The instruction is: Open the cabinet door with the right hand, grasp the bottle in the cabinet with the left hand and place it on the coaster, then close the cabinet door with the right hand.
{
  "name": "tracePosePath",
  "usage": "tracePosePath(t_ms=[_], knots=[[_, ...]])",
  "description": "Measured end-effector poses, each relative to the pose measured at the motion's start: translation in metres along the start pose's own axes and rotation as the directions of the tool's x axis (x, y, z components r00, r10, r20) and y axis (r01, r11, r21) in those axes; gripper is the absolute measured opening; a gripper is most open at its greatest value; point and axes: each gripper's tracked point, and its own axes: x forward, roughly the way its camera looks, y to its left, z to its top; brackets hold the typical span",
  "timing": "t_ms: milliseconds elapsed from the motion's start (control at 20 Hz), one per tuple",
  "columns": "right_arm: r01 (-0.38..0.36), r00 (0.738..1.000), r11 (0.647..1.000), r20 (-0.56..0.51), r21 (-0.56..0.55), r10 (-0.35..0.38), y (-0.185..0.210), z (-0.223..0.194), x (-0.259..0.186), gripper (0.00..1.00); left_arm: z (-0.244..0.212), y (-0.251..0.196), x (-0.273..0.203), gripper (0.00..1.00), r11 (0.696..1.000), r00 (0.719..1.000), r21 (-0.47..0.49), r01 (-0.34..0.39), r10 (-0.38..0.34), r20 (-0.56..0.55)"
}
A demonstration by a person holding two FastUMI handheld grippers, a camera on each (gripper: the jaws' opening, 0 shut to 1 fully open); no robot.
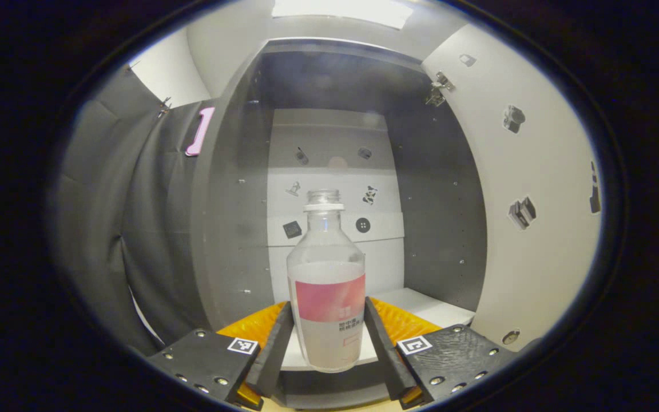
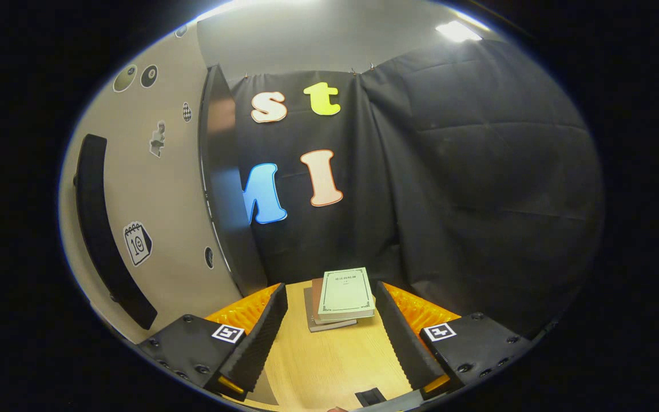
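- In the left gripper view, the bottle [image 1: 326,286] is standing upright at centre frame on the cabinet [image 1: 238,229] floor, near its front edge.
- The left gripper [image 1: 328,337] is sitting at the bottom of the frame with its fingers spread, one on each side of the bottle's lower body; they are looking just clear of it, though I cannot tell for sure that neither is touching.
- The bottle is looking like thin clear plastic, capless, and about half full of pale liquid: probably light, a little squashy, smooth and rather slippery, and liable to spill if tipped.
- The best hold is likely on the labelled band of the body, below the shoulder, with modest pressure.
- Its long axis is running vertically, mouth pointing to the top of the frame.
- The door [image 1: 535,200] is standing open at the right of that view.
- In the right gripper view, the door's outer face with its handle [image 2: 106,229] is filling the left side.
- The right gripper [image 2: 329,337] is open at the bottom, holding nothing, over the table [image 2: 329,372], with books [image 2: 344,297] beyond it.
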Motion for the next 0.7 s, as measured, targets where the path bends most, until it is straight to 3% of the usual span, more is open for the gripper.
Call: tracePosePath(t_ms=[700], knots=[[-0.175, 0.983, 0.985, -0.06, -0.005, 0.174, 0.011, -0.024, -0.007, 0.98, -0.034, 0.048, -0.141, 0.72, 0.983, 0.982, -0.021, -0.184, 0.182, -0.056]])
